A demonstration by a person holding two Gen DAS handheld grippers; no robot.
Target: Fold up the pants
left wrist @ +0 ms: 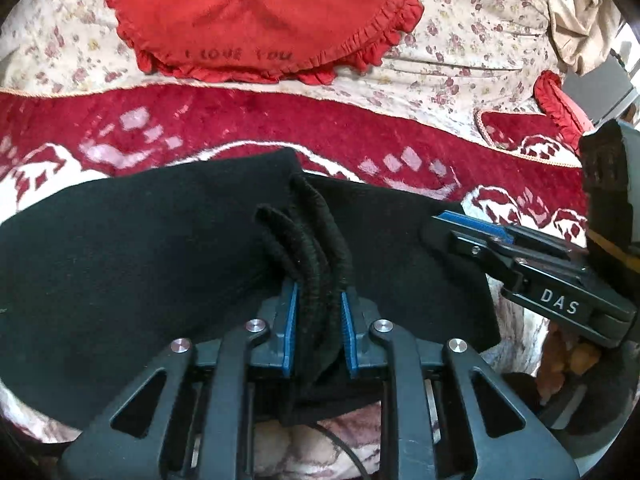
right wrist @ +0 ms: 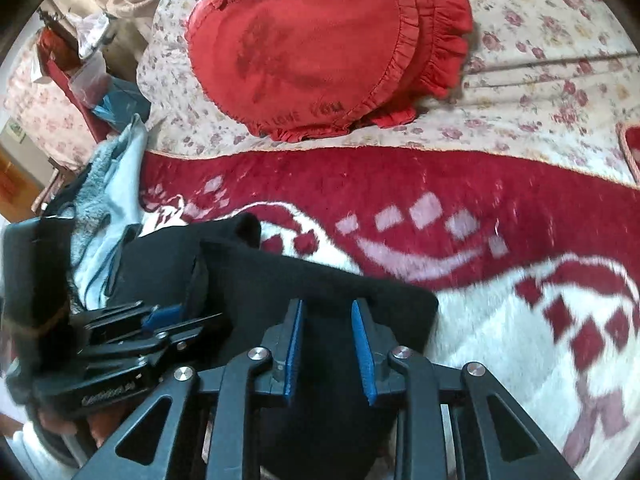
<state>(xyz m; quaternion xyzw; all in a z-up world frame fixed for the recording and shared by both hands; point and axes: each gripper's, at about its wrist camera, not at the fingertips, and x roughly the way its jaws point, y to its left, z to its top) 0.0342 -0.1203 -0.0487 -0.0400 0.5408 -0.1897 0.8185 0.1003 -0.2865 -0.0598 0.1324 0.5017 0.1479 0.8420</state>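
Observation:
Black pants (left wrist: 140, 248) lie spread on a red and white blanket (left wrist: 248, 120). Their ribbed waistband (left wrist: 320, 236) is bunched into upright folds, and my left gripper (left wrist: 319, 320) is shut on that bunch between its blue pads. My right gripper (left wrist: 460, 228) reaches in from the right over the pants' right edge. In the right wrist view the right gripper (right wrist: 328, 344) points down onto the pants (right wrist: 340, 284) near their corner. Its blue pads stand apart with flat black cloth between them and their inner faces bare. The left gripper (right wrist: 160, 316) sits low on the left there.
A red frilled heart cushion (left wrist: 260, 12) (right wrist: 304, 52) lies on the floral sheet (left wrist: 460, 40) behind the blanket. A smaller red cushion (left wrist: 560, 100) is at the right. Pale blue and grey clothes (right wrist: 108, 192) are heaped at the bed's left edge. A beige cloth (left wrist: 588, 20) hangs at the far right.

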